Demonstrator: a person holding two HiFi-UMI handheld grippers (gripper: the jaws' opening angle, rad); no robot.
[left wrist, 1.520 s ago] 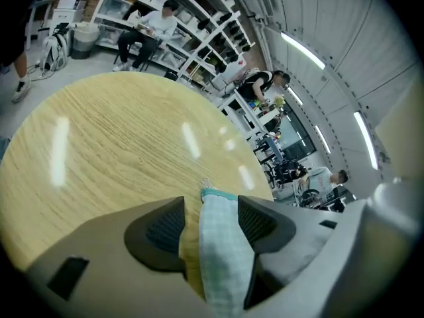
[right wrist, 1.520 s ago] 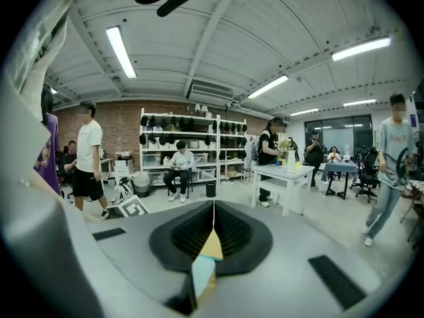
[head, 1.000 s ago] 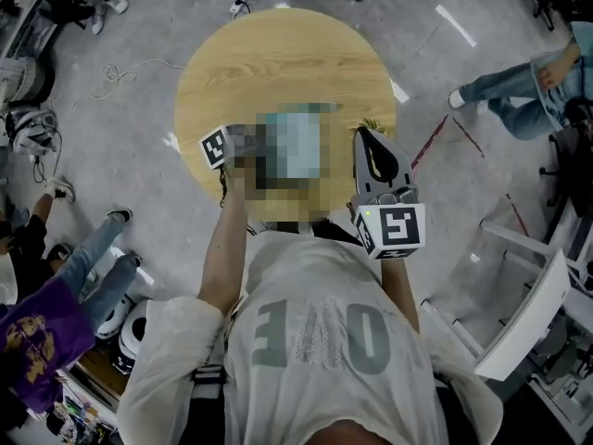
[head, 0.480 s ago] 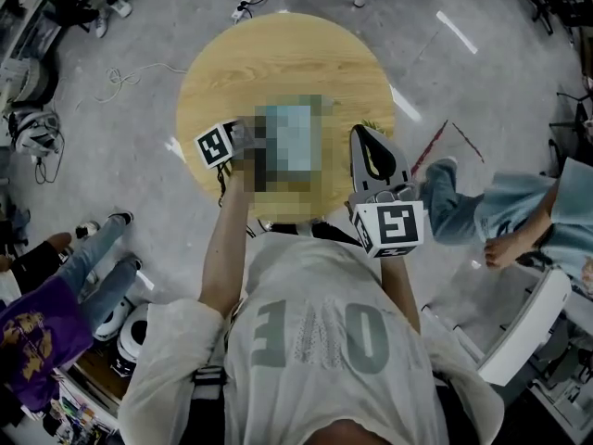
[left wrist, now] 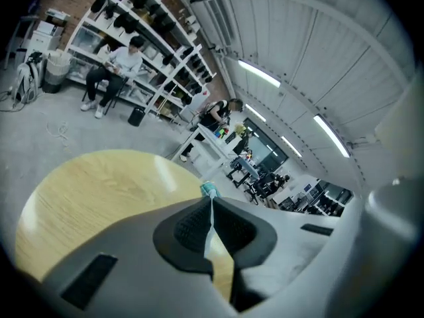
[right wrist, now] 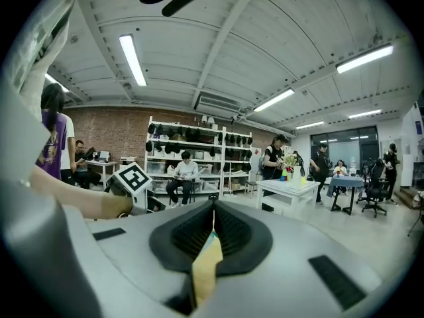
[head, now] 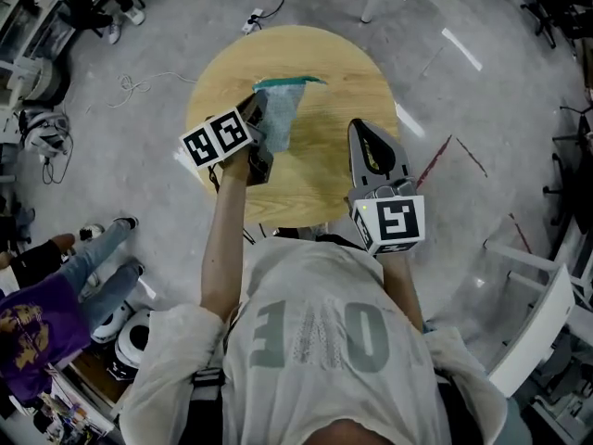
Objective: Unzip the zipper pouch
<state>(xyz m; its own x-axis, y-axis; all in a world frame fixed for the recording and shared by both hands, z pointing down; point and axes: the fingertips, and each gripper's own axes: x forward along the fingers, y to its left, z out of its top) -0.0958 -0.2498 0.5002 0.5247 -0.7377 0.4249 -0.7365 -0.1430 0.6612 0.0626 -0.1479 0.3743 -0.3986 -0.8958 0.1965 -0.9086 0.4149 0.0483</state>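
A teal zipper pouch [head: 282, 111] hangs over the round wooden table [head: 324, 68], lifted by one edge. My left gripper [head: 262, 111] is shut on that edge. In the left gripper view the jaws [left wrist: 211, 201] are pressed together, and a small teal bit of the pouch [left wrist: 209, 191] sticks out at the tips, above the table [left wrist: 86, 191]. My right gripper [head: 358, 130] hovers over the table's right part, apart from the pouch. It is shut with nothing between its fingers [right wrist: 213, 211]. The left gripper's marker cube [right wrist: 134, 177] shows in the right gripper view.
Concrete floor surrounds the table. A person's legs [head: 97, 262] are at the lower left and cables [head: 139, 83] lie at the upper left. A white chair [head: 537, 318] is at the right. Shelves [right wrist: 192, 144] and a white table [right wrist: 291, 187] with people stand far off.
My left gripper has risen and tilted, and the pouch has come up off the table with it. The right gripper has lifted slightly. A person walking at the right has left the view.
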